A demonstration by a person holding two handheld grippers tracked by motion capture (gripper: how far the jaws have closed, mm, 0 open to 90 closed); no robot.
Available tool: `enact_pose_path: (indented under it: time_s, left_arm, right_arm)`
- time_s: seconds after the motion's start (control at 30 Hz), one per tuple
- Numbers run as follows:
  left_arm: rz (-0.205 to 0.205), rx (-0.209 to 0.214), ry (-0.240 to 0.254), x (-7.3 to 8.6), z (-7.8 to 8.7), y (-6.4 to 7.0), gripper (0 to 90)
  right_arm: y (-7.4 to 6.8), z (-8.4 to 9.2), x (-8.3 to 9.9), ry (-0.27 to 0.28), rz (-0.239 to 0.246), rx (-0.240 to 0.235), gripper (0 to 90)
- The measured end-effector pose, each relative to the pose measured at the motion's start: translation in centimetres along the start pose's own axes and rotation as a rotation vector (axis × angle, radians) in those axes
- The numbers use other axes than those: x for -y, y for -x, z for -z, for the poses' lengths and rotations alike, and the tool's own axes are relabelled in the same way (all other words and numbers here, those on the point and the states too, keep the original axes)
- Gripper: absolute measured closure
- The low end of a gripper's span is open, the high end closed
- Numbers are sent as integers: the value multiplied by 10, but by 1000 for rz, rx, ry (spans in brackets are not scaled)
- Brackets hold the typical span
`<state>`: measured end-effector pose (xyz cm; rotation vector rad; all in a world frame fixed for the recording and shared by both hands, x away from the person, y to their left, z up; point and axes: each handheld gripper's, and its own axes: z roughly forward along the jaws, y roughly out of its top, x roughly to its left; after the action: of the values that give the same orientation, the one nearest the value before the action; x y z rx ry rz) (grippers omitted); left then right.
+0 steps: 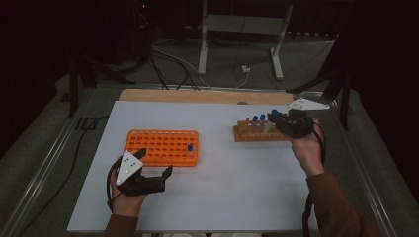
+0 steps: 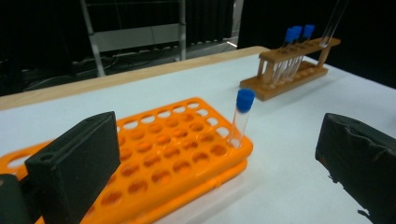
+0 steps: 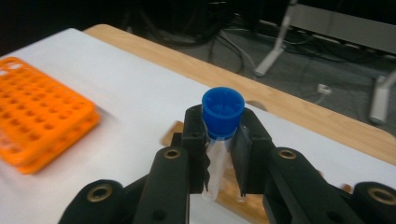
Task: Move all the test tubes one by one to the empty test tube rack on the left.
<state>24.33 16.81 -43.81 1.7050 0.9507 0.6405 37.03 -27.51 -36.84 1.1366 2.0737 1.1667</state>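
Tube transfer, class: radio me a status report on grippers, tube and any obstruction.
Right gripper shut on capped tube, above wooden rack. Left gripper open, beside orange rack, which holds one tube. Nothing in the way.

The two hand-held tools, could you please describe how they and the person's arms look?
The left tool and the right tool are black, with two blocky jaws on bolted linkage arms. Each carries a grey three-cornered plate with dots and trails a black cable. The person's sleeves are brown.

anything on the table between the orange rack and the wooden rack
No: in the high view, only bare white table lies between the orange rack and the wooden rack.
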Motion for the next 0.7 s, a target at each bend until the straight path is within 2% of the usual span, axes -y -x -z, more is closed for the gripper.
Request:
enact_pose_path:
  time_s: [0.13, 0.23, 0.4, 0.7]
  left_arm:
    - [13, 31, 8, -11, -6, 1, 10]
    - [17, 38, 5, -17, -9, 2, 10]
    - [7, 44, 2, -32, -18, 9, 10]
    - [-27, 59, -17, -43, -38, 20, 10]
  right_arm:
    - [-12, 0, -3, -6, 23, -48, 766]
    - [-21, 0, -6, -4, 38, -75, 766]
    - [-35, 0, -9, -4, 49, -118, 766]
    - [-56, -3, -14, -4, 74, -185, 766]
